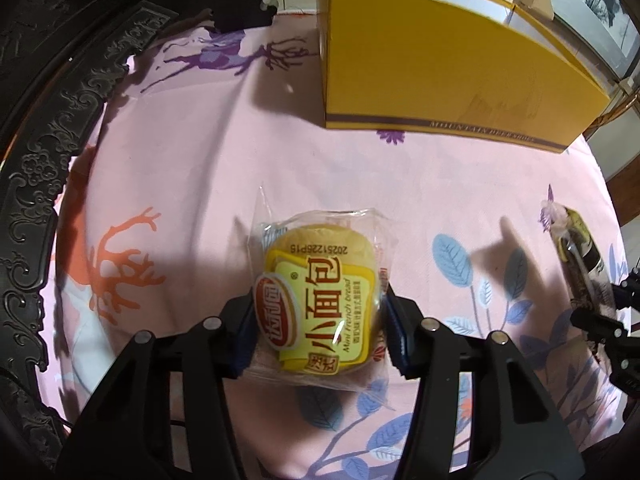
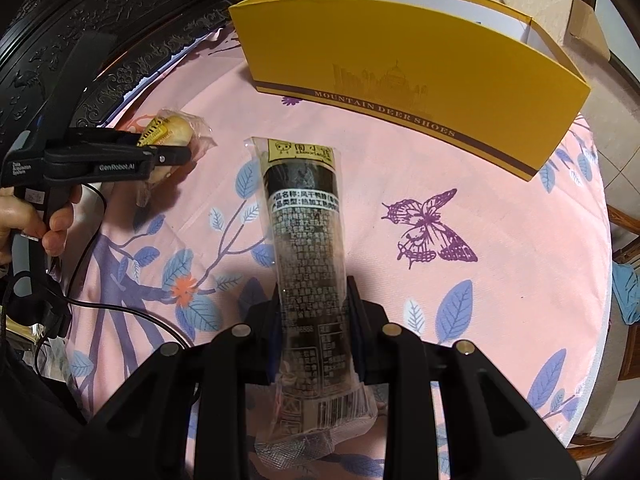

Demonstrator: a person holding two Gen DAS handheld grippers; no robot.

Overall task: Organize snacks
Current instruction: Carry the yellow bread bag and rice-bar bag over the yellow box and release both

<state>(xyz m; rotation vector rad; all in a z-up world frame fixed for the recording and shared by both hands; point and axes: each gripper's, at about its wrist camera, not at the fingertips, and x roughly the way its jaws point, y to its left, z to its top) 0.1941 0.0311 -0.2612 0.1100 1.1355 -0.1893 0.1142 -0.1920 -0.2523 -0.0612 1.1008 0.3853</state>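
Observation:
My left gripper [image 1: 320, 320] is shut on a mini French bread packet [image 1: 320, 296], yellow label in clear wrap, held above the pink cloth. It also shows in the right wrist view [image 2: 168, 132], held by the left gripper [image 2: 176, 152]. My right gripper [image 2: 314, 320] is shut on a long dark snack packet [image 2: 306, 240] with white print, pointing toward the yellow shoe box [image 2: 400, 68]. In the left wrist view the dark packet [image 1: 580, 264] and the right gripper [image 1: 592, 312] are at the right edge. The yellow box [image 1: 440, 60] stands open at the far side.
A pink tablecloth [image 2: 500, 208] with leaves, deer and a butterfly covers the round table. A dark carved wooden piece of furniture [image 1: 48, 120] curves along the left. A black cable [image 2: 120, 312] lies at the table's left edge. A cardboard box [image 2: 584, 20] sits behind the yellow box.

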